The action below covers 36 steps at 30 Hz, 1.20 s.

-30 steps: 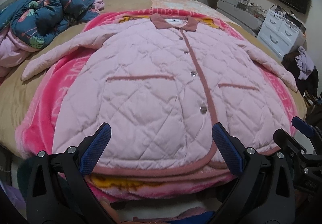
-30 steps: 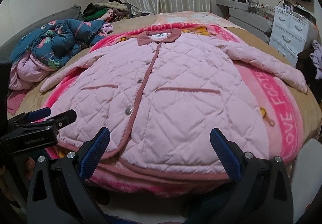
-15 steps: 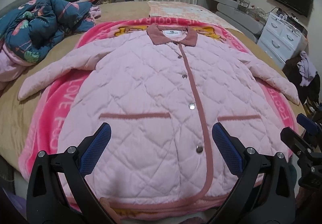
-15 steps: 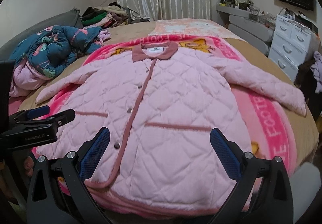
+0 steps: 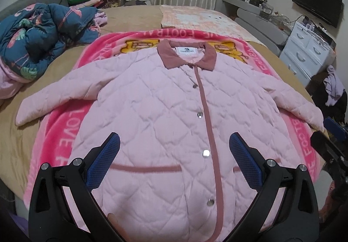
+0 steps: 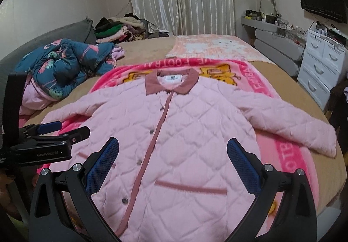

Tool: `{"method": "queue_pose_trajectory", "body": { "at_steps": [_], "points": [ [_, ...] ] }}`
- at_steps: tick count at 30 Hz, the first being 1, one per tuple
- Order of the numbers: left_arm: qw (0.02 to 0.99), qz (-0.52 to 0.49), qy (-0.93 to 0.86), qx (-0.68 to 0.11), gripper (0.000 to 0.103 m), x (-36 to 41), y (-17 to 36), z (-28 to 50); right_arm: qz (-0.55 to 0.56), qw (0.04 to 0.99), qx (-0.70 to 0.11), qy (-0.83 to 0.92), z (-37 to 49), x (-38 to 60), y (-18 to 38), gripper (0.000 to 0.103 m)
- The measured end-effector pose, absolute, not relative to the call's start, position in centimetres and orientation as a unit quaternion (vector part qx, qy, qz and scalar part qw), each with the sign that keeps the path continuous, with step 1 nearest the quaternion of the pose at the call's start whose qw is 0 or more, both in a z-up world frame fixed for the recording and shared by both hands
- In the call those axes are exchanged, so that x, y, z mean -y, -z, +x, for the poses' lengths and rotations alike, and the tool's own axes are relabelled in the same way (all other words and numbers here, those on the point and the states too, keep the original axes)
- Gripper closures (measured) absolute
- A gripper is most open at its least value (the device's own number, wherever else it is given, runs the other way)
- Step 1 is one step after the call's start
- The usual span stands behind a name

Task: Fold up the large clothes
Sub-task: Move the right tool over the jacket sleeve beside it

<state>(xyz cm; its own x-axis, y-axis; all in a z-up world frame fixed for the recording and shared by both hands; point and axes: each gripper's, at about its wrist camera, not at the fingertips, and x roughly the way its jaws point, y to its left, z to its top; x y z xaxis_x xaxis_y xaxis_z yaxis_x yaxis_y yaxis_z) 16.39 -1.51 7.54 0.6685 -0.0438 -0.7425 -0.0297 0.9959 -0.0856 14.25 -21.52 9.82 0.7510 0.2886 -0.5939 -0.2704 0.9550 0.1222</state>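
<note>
a pink quilted jacket lies flat and buttoned, front up, on a pink blanket spread over the bed. the left gripper hangs over the jacket's lower left half, jaws spread and empty. the right gripper hangs over the jacket's lower right half, likewise spread. a blue floral quilt lies left of the jacket.

Bare tan bedspread flanks the pink jacket; a crumpled blue quilt crowds the left.
</note>
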Motion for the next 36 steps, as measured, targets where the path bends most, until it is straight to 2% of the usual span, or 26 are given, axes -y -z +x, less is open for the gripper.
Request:
{"method": "queue_pose_trajectory", "body": {
  "at_steps": [20, 36],
  "points": [
    [0.908, -0.030, -0.003, -0.418, 0.009, 5.5, -9.1, 26.2, 0.056, 0.955, -0.284, -0.071, 24.3, 27.5, -13.6, 0.004],
    [0.903, -0.016, 0.017, -0.428, 0.009, 11.7, -6.4, 32.7, 0.120, 0.938, -0.320, 0.056, 29.1, 38.1, -7.7, 0.004]
  ]
}}
